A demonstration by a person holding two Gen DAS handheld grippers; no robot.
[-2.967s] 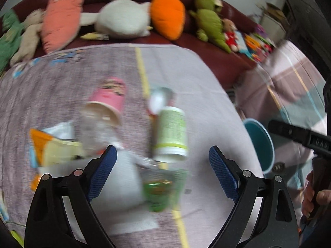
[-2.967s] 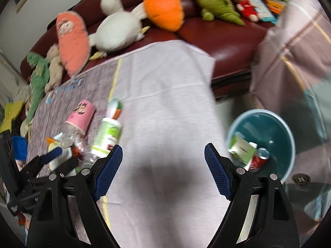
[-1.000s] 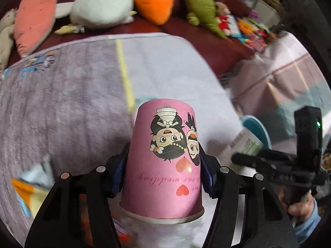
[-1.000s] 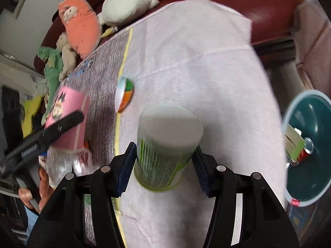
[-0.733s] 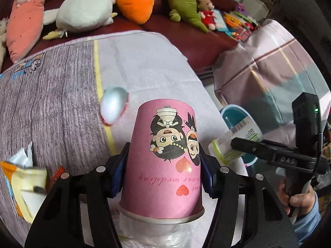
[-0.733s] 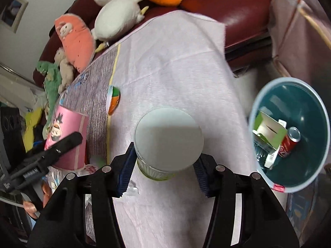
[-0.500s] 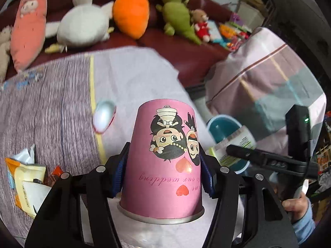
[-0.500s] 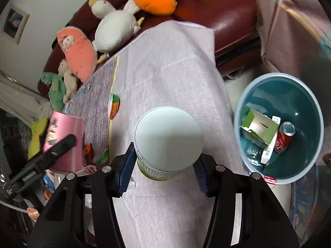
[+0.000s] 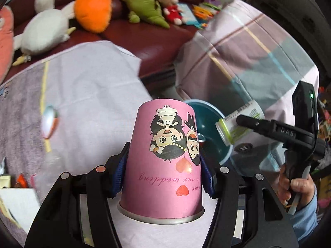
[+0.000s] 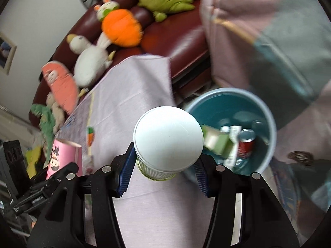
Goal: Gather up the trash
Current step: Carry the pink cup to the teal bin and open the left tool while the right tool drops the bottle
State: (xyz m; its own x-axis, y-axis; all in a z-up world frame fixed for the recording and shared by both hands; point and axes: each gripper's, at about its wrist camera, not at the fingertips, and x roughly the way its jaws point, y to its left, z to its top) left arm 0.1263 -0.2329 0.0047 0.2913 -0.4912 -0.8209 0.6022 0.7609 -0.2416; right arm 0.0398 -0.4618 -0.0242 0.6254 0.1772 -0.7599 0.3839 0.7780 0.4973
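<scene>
My left gripper (image 9: 164,172) is shut on a pink paper cup (image 9: 165,161) with cartoon faces, held above the table's right end. My right gripper (image 10: 163,171) is shut on a white and green container (image 10: 167,140), held just left of the teal trash bin (image 10: 266,122). The bin holds a green carton (image 10: 217,140) and a red can (image 10: 246,142). In the left wrist view the bin (image 9: 206,122) sits on the floor past the cup, and the right gripper (image 9: 248,122) holds the container (image 9: 240,122) over its far rim. The pink cup (image 10: 62,155) shows at the left of the right wrist view.
A pale purple cloth covers the table (image 9: 93,95). A small carrot-print lid (image 9: 48,124) lies on it, with wrappers (image 9: 12,186) at the left edge. A dark red sofa (image 9: 144,33) with plush toys stands behind. A pink checked cover (image 9: 258,47) rises right of the bin.
Both grippers, open over the trash pile three seconds ago, have each closed on an item and swung right toward the bin. The bin now looks larger and nearer.
</scene>
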